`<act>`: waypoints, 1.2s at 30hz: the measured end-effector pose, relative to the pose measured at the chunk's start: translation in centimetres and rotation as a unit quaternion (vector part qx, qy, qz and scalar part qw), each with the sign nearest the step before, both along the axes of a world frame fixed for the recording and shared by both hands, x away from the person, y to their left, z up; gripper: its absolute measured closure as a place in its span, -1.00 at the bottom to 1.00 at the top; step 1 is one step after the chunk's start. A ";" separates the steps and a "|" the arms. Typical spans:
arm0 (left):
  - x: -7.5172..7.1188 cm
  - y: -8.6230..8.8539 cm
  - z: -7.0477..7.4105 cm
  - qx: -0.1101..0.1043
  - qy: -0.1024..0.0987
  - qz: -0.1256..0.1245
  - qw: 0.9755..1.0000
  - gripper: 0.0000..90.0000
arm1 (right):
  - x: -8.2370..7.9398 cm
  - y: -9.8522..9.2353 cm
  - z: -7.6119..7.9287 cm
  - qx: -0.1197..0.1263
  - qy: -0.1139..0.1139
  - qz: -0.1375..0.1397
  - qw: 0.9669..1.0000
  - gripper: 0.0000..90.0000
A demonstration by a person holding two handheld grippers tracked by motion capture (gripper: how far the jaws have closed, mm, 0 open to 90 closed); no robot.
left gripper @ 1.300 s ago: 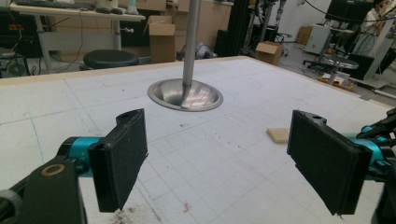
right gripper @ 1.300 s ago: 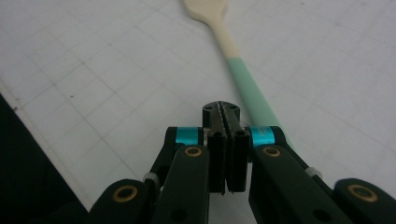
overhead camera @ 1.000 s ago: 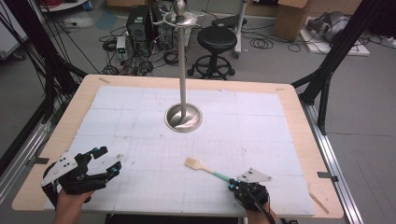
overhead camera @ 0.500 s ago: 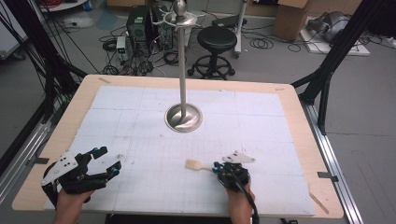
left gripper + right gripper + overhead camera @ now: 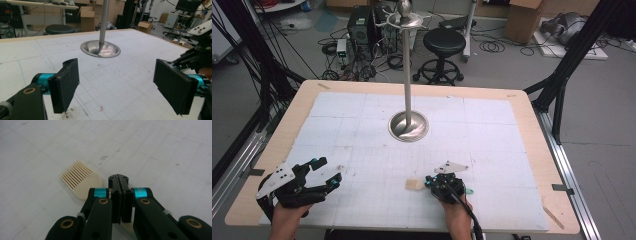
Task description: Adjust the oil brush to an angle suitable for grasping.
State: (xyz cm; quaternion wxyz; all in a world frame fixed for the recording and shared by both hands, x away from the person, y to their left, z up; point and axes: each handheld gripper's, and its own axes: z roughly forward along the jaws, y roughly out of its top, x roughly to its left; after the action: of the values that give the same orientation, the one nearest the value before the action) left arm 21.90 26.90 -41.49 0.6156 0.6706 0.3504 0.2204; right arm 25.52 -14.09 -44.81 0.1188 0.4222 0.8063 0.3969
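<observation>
A brush with a cream comb-like head [image 5: 414,184] [image 5: 79,180] and a teal handle [image 5: 469,191] lies flat on the white mat near the front edge. My right gripper [image 5: 438,184] [image 5: 121,178] is shut, jaws pressed together, directly over the brush's neck; the head sticks out to its left and the handle end to its right. Whether the jaws touch the brush I cannot tell. My left gripper [image 5: 327,173] [image 5: 116,85] rests at the front left with its jaws wide apart and nothing between them.
A tall metal pole on a domed base [image 5: 409,125] [image 5: 101,48] stands mid-table. The white gridded mat [image 5: 492,135] covers a wooden table [image 5: 537,125]. Stools, boxes and cables lie beyond the far edge.
My right gripper has moved left from the brush's handle end to over its neck. The brush head has shifted slightly toward the front edge. The left gripper has stayed still.
</observation>
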 end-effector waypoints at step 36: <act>0.1 0.1 -0.2 0.000 0.003 0.000 1.000 -0.51 | -1.5 -3.7 0.3 -0.021 0.000 -0.111 0.994 0.98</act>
State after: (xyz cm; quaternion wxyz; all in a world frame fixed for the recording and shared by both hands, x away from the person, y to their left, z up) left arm 22.00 27.00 -41.66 0.6146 0.6712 0.3520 0.2187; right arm 24.02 -17.77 -44.54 0.1704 0.5064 0.7627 0.3644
